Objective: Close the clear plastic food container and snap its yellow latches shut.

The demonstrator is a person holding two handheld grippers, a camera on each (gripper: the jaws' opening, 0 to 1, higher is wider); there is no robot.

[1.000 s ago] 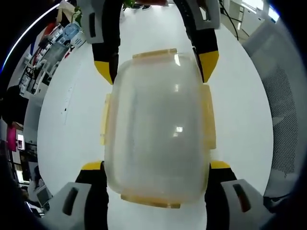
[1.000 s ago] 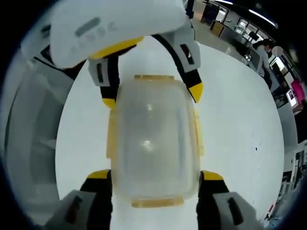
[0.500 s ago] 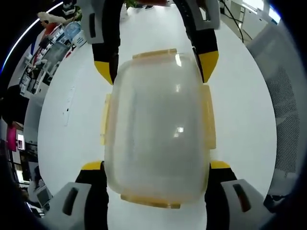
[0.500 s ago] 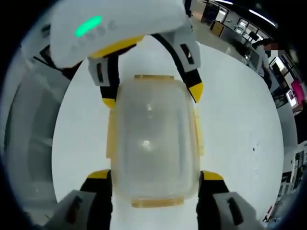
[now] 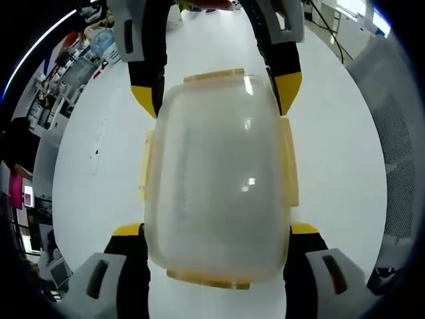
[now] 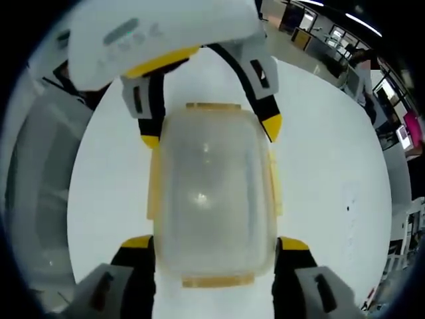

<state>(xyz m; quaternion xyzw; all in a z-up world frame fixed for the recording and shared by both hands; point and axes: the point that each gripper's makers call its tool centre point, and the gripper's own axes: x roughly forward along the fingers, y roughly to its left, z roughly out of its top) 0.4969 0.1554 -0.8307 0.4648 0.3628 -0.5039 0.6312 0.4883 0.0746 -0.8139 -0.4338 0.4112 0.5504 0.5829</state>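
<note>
1. Left gripper view: your left gripper (image 5: 216, 232) has its yellow-tipped jaws on either side of the near end of the clear plastic food container (image 5: 216, 173), one jaw at each long side, pressed against the walls. It grasps the container there.
2. The container lies lid-up on the white table (image 5: 332, 153), with its length running away from you. Its lid looks seated. A yellow latch (image 5: 288, 163) runs along the right side, another along the left side (image 5: 143, 166), one sits at the near end (image 5: 207, 280) and one at the far end (image 5: 214, 75). Whether any of them is snapped down, you cannot tell.
3. At the far end in this view, your right gripper (image 5: 216, 93) comes in from the top, with its yellow tips against the far corners of the container.
4. Beyond the table, this view shows cluttered shelves (image 5: 73, 66) far left and a grey mesh chair (image 5: 398, 146) on the right.
5. Right gripper view: your right gripper (image 6: 212, 244) clamps the container (image 6: 211, 193) at its own near end in the same way, jaws tight on both long sides.
6. The side latches (image 6: 273, 183) and end latches (image 6: 214, 106) show here too, lying close to the box.
7. At the far end, your left gripper (image 6: 209, 129) meets the container's corners, and its white housing (image 6: 159, 33) looms above. The left gripper view gives no such look at a housing.
8. Far right in this view stand desks and screens (image 6: 398, 126). A grey chair (image 6: 36, 186) sits to the left.
</note>
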